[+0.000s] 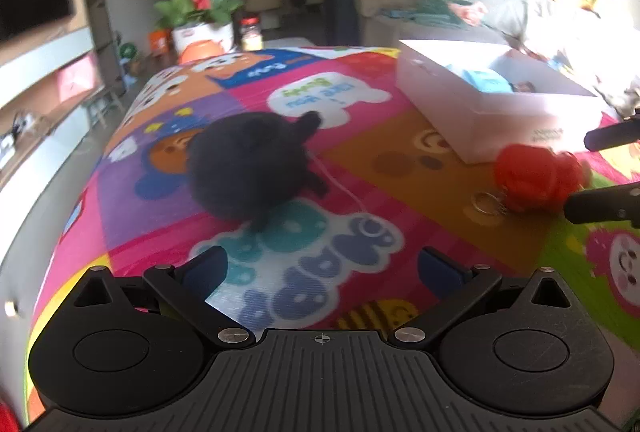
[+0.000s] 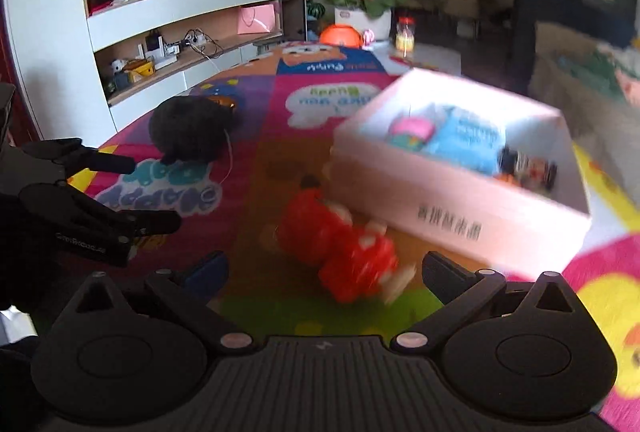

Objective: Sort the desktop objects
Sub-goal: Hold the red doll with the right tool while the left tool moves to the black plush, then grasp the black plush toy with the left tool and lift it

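Note:
A black fluffy plush (image 1: 248,167) with a thin white cord lies on the colourful cartoon mat (image 1: 352,167), just ahead of my open, empty left gripper (image 1: 322,272). A red plush toy (image 2: 340,244) with a key ring lies next to the white box (image 2: 460,191); it sits between the spread fingers of my open right gripper (image 2: 324,272), near the tips. The red toy also shows in the left wrist view (image 1: 536,177), with the right gripper's fingers (image 1: 600,201) either side of it. The black plush shows in the right wrist view (image 2: 188,131), and the left gripper (image 2: 148,191) at its left edge.
The open white box (image 1: 500,111) holds a light blue packet (image 2: 468,139), a pink item and a small dark figure. Beyond the mat's far end stand a flower pot (image 1: 200,3), a jar and an orange object. A shelf unit is left, a sofa right.

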`<state>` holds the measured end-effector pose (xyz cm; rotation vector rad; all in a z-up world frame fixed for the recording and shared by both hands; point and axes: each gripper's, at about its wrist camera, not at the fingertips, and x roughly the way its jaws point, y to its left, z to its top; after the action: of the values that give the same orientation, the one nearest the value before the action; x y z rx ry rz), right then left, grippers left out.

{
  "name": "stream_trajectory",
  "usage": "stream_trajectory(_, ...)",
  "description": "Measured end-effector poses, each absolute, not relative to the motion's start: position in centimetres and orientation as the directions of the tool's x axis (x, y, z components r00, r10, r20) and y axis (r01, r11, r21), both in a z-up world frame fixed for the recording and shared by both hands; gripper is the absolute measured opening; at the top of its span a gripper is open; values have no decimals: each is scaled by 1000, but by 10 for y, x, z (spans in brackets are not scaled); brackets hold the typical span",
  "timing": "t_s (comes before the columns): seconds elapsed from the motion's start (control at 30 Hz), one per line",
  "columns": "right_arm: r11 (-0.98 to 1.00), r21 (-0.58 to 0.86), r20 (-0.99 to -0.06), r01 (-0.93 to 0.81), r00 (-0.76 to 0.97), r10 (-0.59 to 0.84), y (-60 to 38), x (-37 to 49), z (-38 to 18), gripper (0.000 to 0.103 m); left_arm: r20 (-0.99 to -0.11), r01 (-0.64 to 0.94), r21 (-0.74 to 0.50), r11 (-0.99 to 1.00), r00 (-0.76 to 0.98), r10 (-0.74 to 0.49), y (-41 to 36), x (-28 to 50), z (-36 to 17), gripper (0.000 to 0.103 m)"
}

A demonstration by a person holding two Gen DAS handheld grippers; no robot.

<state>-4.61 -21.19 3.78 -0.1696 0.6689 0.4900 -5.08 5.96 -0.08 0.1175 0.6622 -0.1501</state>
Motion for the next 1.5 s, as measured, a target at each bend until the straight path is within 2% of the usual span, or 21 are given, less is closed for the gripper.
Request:
stream_trajectory(0.07,860,-44,-625,-509,685,374,-207,-36,38,103,-618,159,42,986,780,-100,65,-49,0,103)
stream_trajectory(0.1,852,-66,-632,-519,683,367,-202,-30,35,98,-616,151,38,988,782,-95,66,-47,1,103)
stream_trajectory(0.13,846,-86,-644,-526,677,356,-198,-24,31,93,-611,137,40,990,787,-84,67,-46,2,103)
stream_trajectory(0.17,838,-98,-662,-537,664,348,-194,-20,26,78,-606,121,43,992,792,-70,67,-44,4,103)
stream_trajectory(0.2,835,-103,-679,-540,652,338,-192,-17,22,70,-601,104,45,994,798,-57,69,-41,6,103)
stream_trajectory(0.23,842,-110,-684,-528,655,321,-190,-16,20,67,-594,82,44,996,804,-40,71,-37,9,103)
stream_trajectory(0.33,863,-95,-684,-497,662,306,-192,-23,19,50,-586,20,39,999,811,6,72,-20,14,103)
stream_trajectory(0.43,874,-59,-683,-481,658,317,-204,-36,21,50,-586,-13,50,999,809,40,71,0,15,103)
stream_trajectory(0.63,888,-64,-699,-455,656,285,-216,-57,21,50,-578,-58,154,986,804,137,63,34,6,103)
stream_trajectory(0.8,887,-43,-699,-459,648,302,-217,-66,22,51,-592,-40,205,978,791,157,63,49,-7,103)
stream_trajectory(0.93,880,-39,-692,-473,648,318,-213,-68,20,56,-572,-11,184,983,812,117,69,44,-5,103)
stream_trajectory(0.97,881,-44,-689,-471,653,315,-212,-68,20,60,-562,-6,192,981,819,114,69,41,-3,99)
stream_trajectory(1.0,882,-50,-683,-468,660,312,-211,-68,20,63,-560,11,190,982,823,99,69,39,-3,88)
stream_trajectory(1.17,878,-87,-658,-472,689,305,-206,-66,22,70,-561,55,201,978,825,69,67,27,0,86)
stream_trajectory(1.23,878,-86,-668,-471,681,301,-204,-62,20,70,-565,93,197,976,825,36,63,15,3,85)
stream_trajectory(1.27,879,-79,-681,-470,669,297,-204,-60,18,65,-569,120,192,974,822,11,60,6,5,85)
stream_trajectory(1.3,880,-68,-693,-470,657,297,-205,-58,18,53,-571,149,190,970,821,-14,56,-5,7,85)
stream_trajectory(1.4,883,-49,-701,-468,646,304,-210,-60,18,52,-558,243,188,952,824,-100,41,-35,21,85)
stream_trajectory(1.5,883,16,-685,-470,638,352,-224,-63,33,52,-501,306,190,933,848,-175,22,-55,46,85)
